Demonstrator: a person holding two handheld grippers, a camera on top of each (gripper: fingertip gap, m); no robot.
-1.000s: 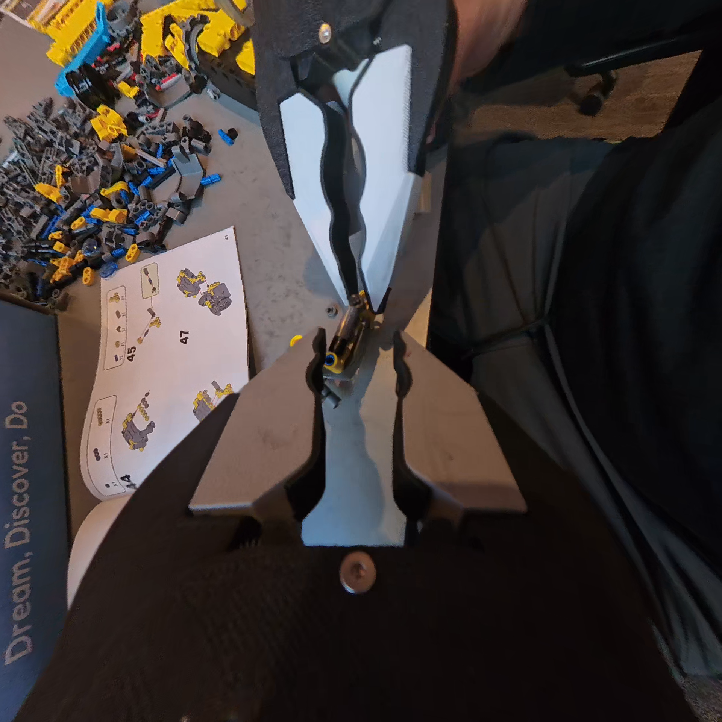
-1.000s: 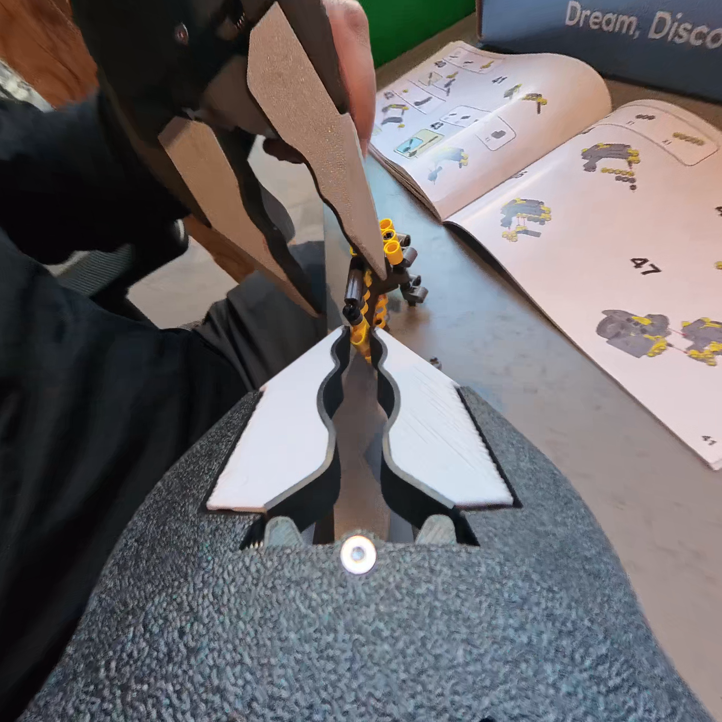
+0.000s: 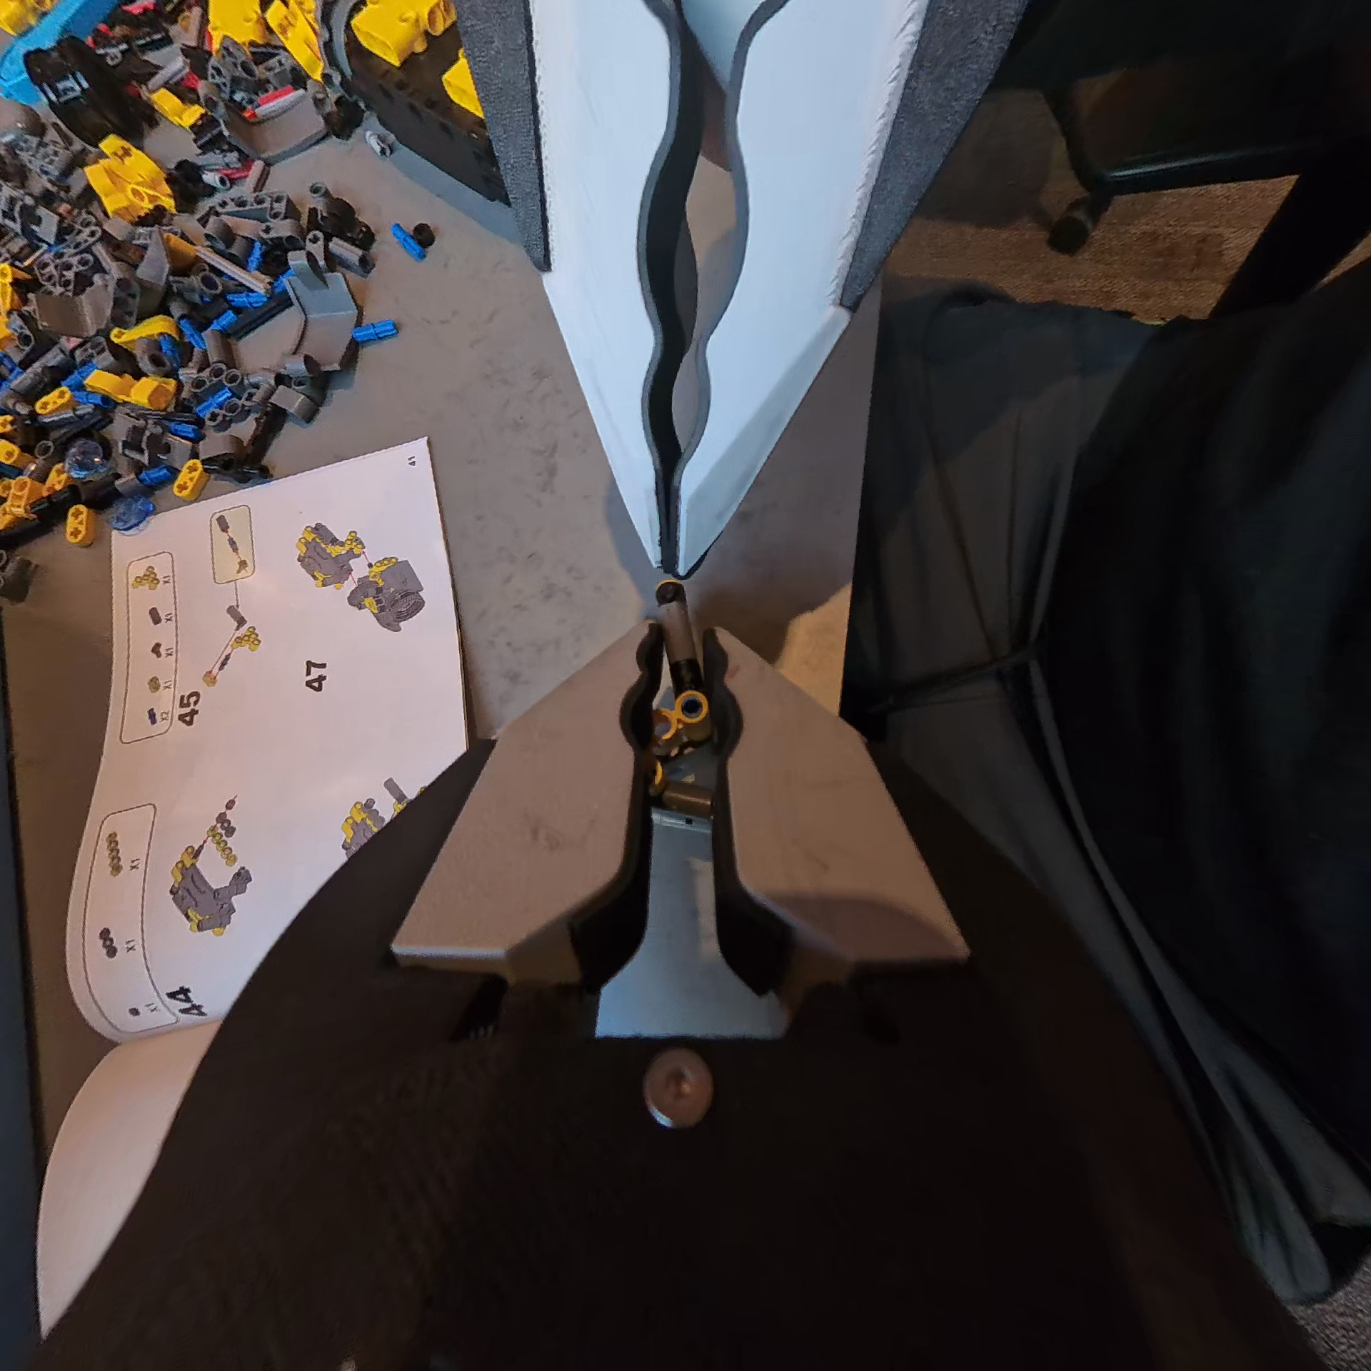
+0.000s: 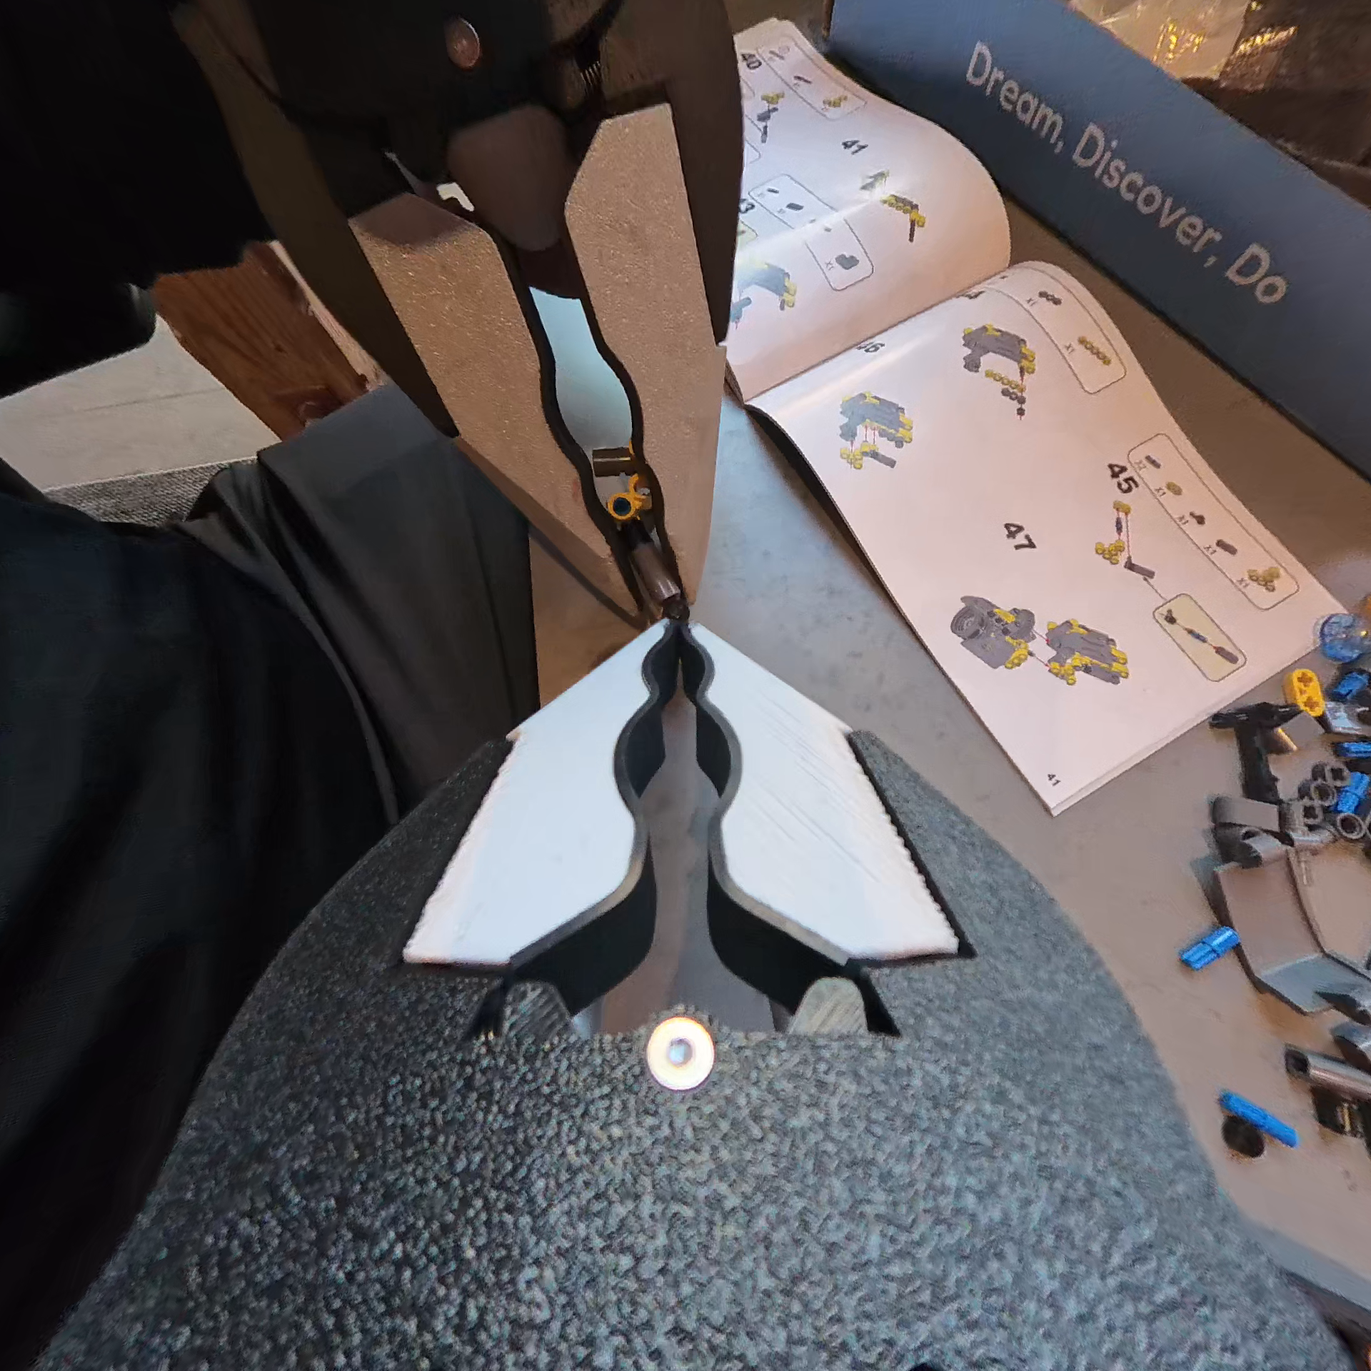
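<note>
My left claw [image 3: 679, 638] is clenched on a small brick sub-assembly [image 3: 684, 716], held above the counter [image 3: 512, 386] near its edge. It's a dark axle with yellow connectors and a grey pin tucked between the fingers. My right claw [image 4: 679, 630] is pinched shut, tips touching the axle's free end; whether it grips anything I can't tell. I'd keep both claws in line and the grip firm. The open instruction booklet [image 4: 1039, 519] lies just beside, with loose bricks [image 3: 148, 297] beyond.
</note>
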